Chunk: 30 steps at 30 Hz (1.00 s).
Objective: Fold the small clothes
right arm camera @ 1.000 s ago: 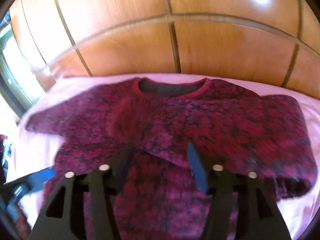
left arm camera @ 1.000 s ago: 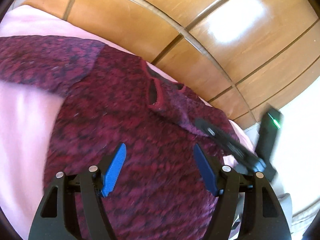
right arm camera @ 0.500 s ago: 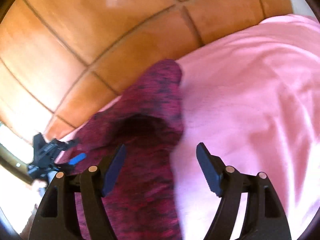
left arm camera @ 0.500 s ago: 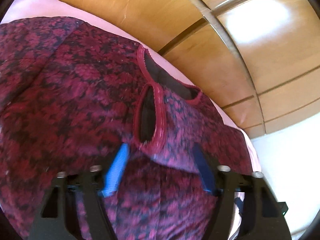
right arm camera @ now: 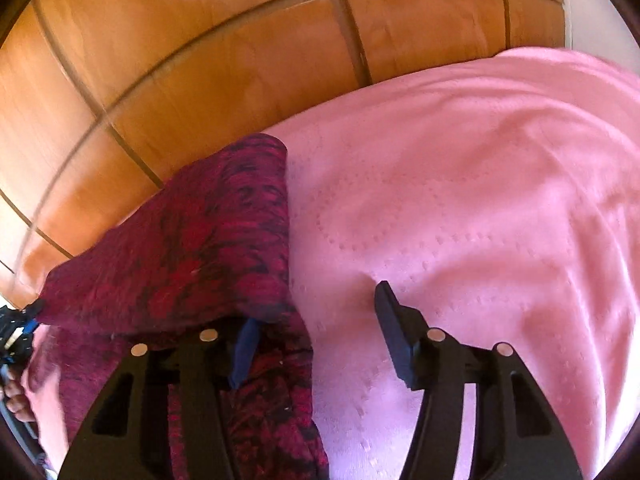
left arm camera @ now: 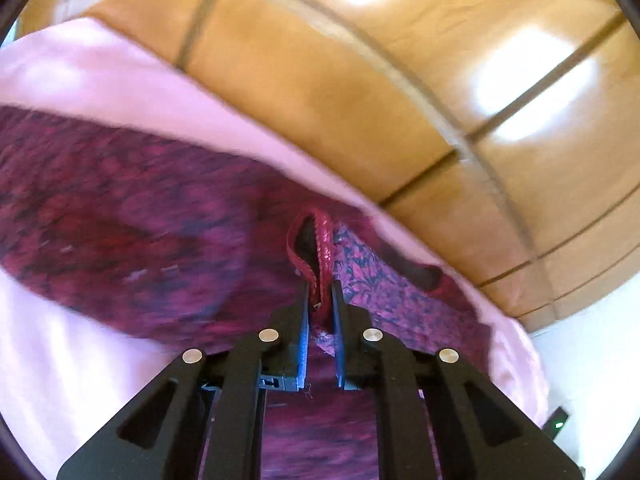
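1. Left gripper: jaws clamped on the sweater's red collar.
2. Right gripper: jaws apart and closing, straddling the sweater's edge; left pad under a fold.
3. Sweater lies on the pink bed.

The left gripper, wide open a second ago, is now pinching the sweater's red collar between its fingers. The right gripper is now facing the sleeve and pink bed instead of the sweater's front, its jaws closing on nothing.
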Motion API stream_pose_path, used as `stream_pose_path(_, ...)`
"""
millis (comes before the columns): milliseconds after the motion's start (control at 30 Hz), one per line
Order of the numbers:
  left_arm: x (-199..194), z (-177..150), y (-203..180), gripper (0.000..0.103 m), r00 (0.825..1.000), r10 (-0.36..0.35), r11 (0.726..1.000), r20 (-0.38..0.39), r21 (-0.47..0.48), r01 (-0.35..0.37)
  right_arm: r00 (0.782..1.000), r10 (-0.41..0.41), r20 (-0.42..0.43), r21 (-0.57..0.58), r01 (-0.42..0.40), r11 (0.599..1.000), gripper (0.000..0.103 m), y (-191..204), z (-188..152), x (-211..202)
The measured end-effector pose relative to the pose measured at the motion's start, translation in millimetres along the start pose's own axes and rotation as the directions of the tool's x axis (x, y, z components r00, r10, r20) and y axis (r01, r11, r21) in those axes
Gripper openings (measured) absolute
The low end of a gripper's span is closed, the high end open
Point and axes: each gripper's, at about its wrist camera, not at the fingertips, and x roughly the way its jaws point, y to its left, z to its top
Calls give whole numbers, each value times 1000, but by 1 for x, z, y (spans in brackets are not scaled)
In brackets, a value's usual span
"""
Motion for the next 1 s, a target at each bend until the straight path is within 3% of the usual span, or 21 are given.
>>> stream_pose_path(100,22,-18,17,9,995,74,997,-73,20,-73,1000,-21,-8,-21,21,1000,57,2,1,-1)
stream_pose_path(233,21,-24,8,9,996,71,994,-48,85,-67,999,-17,-48,-54,15,998,58,0,3,-8)
stream_pose_path(367,16,-25,0,9,997,63,989,-32,137,-58,999,-9,-48,-148,2,989,59,-1,-8,-48)
stream_pose_path(533,7,-27,-3,9,998,55,983,-8,176,-52,991,130,17,-178,-125,976,59,18,-9,-87)
stream_pose_path(700,1,-28,-9,9,998,59,981,23,182,-63,987,161,-13,-227,-159,961,56,68,0,-49)
stream_pose_path(800,3,-27,-9,9,991,122,970,51,207,-130,997,67,-35,-275,-74,958,51,85,-7,-15)
stream_pose_path(867,16,-28,-2,9,986,165,966,27,200,-167,998,44,-43,-279,-54,959,51,85,-14,1)
stream_pose_path(1000,31,-34,2,10,979,198,955,42,215,-203,999,28,32,-327,-16,945,51,88,-28,4)
